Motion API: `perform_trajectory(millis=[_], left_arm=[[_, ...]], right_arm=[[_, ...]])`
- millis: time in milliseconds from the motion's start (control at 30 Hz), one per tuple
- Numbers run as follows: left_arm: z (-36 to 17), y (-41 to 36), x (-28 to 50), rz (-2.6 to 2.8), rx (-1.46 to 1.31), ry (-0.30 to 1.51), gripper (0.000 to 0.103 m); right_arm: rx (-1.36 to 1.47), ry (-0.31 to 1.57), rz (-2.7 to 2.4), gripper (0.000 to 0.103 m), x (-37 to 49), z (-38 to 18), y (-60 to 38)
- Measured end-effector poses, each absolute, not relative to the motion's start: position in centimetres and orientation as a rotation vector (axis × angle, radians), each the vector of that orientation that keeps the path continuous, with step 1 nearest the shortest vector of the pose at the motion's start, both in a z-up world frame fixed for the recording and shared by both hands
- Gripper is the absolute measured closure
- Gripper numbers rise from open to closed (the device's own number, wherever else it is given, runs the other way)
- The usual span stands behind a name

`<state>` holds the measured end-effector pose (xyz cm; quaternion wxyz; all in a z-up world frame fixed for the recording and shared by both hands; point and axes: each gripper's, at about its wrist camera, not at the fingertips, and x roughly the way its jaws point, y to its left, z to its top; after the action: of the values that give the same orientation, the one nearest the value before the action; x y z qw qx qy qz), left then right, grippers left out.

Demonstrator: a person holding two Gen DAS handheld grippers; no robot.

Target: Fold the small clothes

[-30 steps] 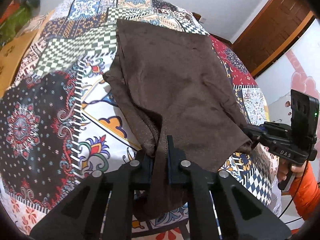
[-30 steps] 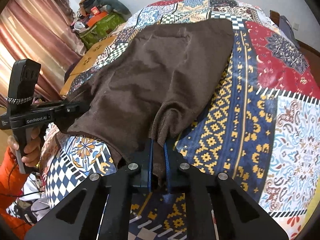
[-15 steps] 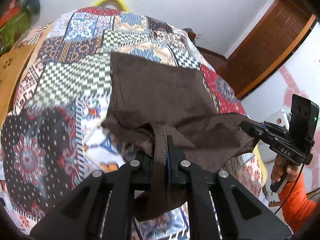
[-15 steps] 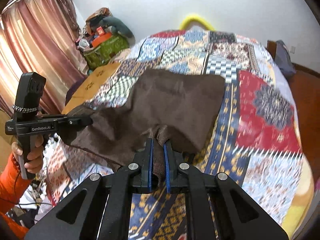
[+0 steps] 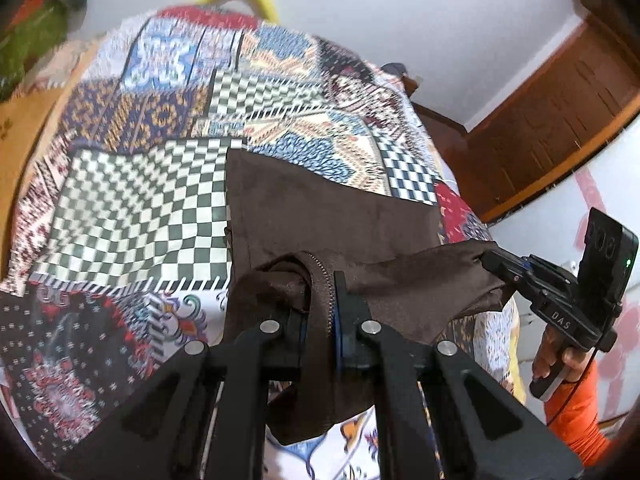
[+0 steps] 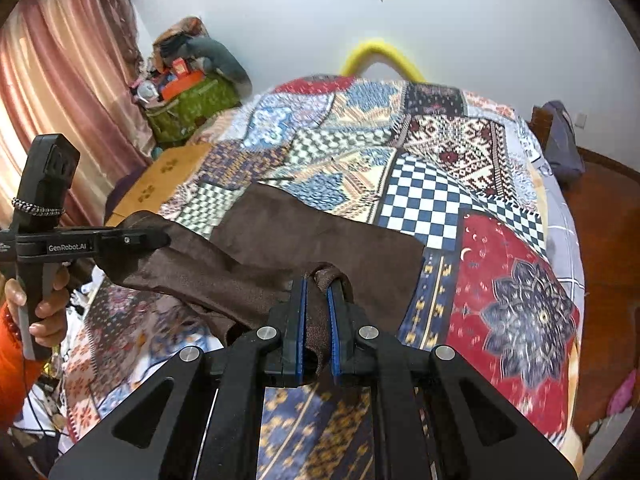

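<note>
Brown garment (image 5: 340, 216), of soft matte cloth with a suede-like nap, lies partly flat on the patchwork bedspread (image 5: 132, 208) and is partly lifted at its near edge. The left gripper (image 5: 320, 300) is clamped on a bunched corner where a zipper seam (image 5: 326, 280) runs between the blue-padded fingers; the right gripper (image 6: 317, 300) is likewise closed on a gathered fold of the same cloth. Between the two grips the raised edge sags in a loose span, while the far portion forms a flat, roughly rectangular panel with a straight far hem resting on the checked and floral patches. In the left wrist view the right gripper (image 5: 490, 264) appears at the right, pinching the cloth's corner, held by a hand (image 5: 556, 364) with an orange sleeve; in the right wrist view the left gripper (image 6: 160, 240) shows at the left, also gripping cloth. The bedspread beyond the hem is an open stretch of quilted patterns reaching to a yellow curved bar (image 6: 376, 54) at the far end. Left of the bed, a green bag (image 6: 192, 104) is heaped with mixed items, their kinds too blurred to tell, beside pink curtains (image 6: 68, 80). A wooden door (image 5: 552, 120) stands to the right.
</note>
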<state>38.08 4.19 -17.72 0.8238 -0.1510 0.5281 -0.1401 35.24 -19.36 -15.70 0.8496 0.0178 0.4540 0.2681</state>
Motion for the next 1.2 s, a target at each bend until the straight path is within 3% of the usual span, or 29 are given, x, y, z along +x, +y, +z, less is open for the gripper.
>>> perform_trajectory(millis=[167,367,433,500,567,733,800,933,1200], left_arm=[[-21.0,4.2,41.3,-0.301,-0.314,1.182,0.094],[-21.9,2.5,42.1,-0.287,-0.146,1.147,0.09],[-21.9,2.1,42.1,-0.273,-0.104,1.14,0.079],[-21.6,1.9,42.3,-0.257,-0.089,1.141,0.047],[-20.8,1.9,42.2,-0.267,-0.114,1.118,0.037],[-18.2,1.1,41.2,-0.244,-0.06,1.053,0.033],[-17.0,1.0,40.2,-0.226,-0.018,1.01,0.025],[-15.6,1.5,38.2,-0.198,0.025,0.96,0.021],[-19.0,3.1,34.4,-0.186,0.067,0.991,0.015]], right_arm=[[-0.02,1.043,0.55,0.093,38.3,-18.0,-19.1],[-0.075,1.005,0.548,0.088,38.6,-17.3,-19.1],[-0.084,0.964,0.514,0.078,38.2,-16.6,-19.4],[-0.08,0.916,0.499,0.073,37.6,-15.6,-20.0],[-0.063,0.895,0.505,0.068,37.2,-14.9,-20.4],[-0.035,0.88,0.575,0.062,35.0,-13.7,-19.9],[-0.04,0.873,0.598,0.058,33.8,-13.7,-19.3],[-0.007,0.908,0.682,0.058,32.1,-14.6,-17.9],[-0.029,0.98,0.746,0.058,30.6,-18.0,-14.4]])
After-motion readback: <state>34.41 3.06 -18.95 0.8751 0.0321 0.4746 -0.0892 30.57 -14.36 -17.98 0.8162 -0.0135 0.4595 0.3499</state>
